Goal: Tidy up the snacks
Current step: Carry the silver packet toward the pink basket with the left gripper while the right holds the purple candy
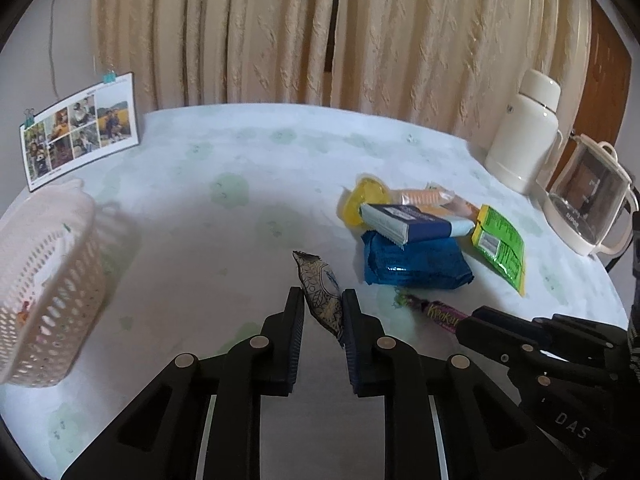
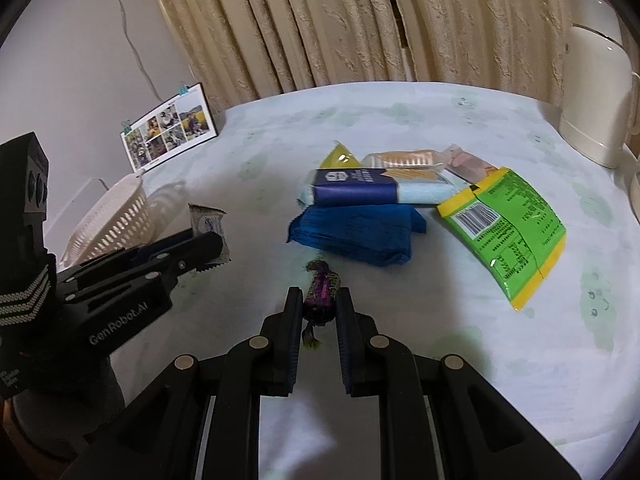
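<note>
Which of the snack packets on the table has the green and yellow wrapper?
The flat green packet with yellow edges and a barcode, lying rightmost in the pile. Its neighbours differ: the crinkled pack is plain blue, the box above it navy and pale blue.

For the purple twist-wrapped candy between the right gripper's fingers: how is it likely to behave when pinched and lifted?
The purple candy looks small, so probably very light. Its glossy wrapper may be somewhat slippery against the right gripper pads. The twisted ends look floppy and would likely crumple, while the rounded body might roll if nudged rather than gripped squarely.
</note>
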Tool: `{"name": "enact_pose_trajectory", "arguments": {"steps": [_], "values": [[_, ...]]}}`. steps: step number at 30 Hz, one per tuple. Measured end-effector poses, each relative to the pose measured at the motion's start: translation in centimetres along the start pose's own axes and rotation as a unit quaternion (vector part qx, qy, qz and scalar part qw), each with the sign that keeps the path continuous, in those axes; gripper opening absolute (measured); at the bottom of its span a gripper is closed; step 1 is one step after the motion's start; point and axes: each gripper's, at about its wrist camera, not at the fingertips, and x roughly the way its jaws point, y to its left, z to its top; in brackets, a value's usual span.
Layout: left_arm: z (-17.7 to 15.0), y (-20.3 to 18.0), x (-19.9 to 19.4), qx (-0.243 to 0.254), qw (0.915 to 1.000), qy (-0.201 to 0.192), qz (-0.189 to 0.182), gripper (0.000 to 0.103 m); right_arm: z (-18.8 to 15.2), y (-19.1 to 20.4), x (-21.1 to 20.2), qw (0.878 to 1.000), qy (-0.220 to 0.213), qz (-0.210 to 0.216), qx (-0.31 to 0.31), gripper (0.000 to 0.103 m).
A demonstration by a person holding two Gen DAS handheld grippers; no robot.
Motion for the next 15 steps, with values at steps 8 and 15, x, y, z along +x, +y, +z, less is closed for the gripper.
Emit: {"name": "enact_pose_trajectory", "arguments": {"steps": [8,15], "values": [[0.6,1.4,-2.9,-0.005,0.9993,-0.033,0.017,0.02,-0.3,0.1,0.8,1.0,0.018,-0.009,0.0,0.019],[0.9,2.8,-4.3,-0.018,0.9984,-0.047,0.024,0.02,-0.6,0.9,2.2,0.998,0.039,-0.036,-0.024,0.028]]}}
